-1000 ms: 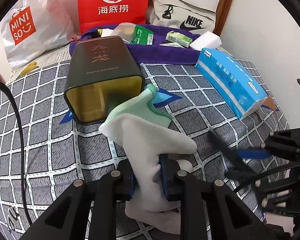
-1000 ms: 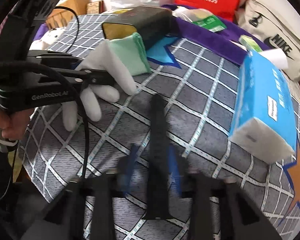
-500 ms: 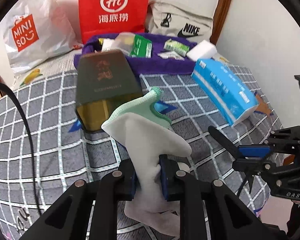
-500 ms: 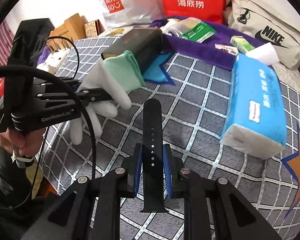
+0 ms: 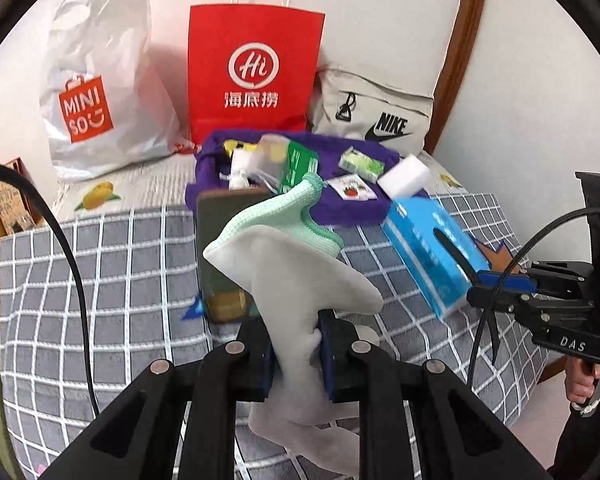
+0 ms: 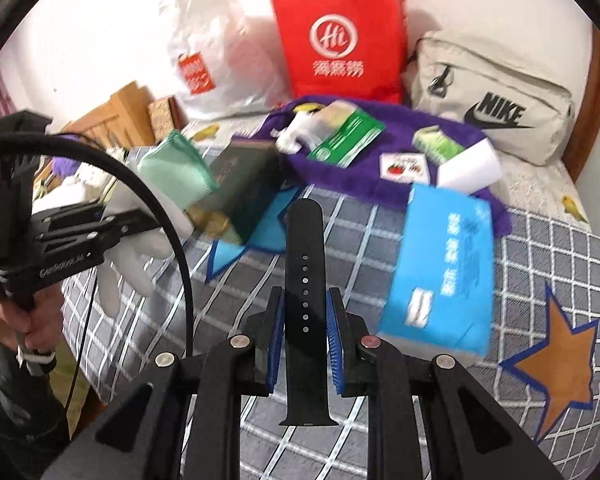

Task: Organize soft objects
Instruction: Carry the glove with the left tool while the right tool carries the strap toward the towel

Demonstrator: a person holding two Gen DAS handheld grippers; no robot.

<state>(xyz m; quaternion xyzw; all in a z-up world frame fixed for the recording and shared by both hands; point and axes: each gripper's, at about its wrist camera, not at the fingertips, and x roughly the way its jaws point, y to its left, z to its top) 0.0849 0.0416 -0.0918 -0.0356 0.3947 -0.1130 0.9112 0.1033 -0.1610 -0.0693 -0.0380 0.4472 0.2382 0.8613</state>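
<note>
Two fisheye wrist views, each looking forward and down along its own fingers at close range over a checked bed (image 5: pixel 100 264). Both face the wall and share the red bag (image 5: pixel 256 72), blue box (image 6: pixel 440 264) and purple cloth (image 6: pixel 360 176); each sees the other gripper beside it.

A bed with a grey checked cover (image 5: pixel 100 264) carries everything. At twelve o'clock a purple cloth (image 6: pixel 384 178) lies spread on it, a dark rectangular tin (image 6: pixel 240 196) at eleven, a blue tissue pack (image 6: pixel 440 268) at two. Bags line the far edge: white plastic (image 5: pixel 100 92), red paper (image 5: pixel 256 76), beige Nike (image 6: pixel 496 96).
</note>
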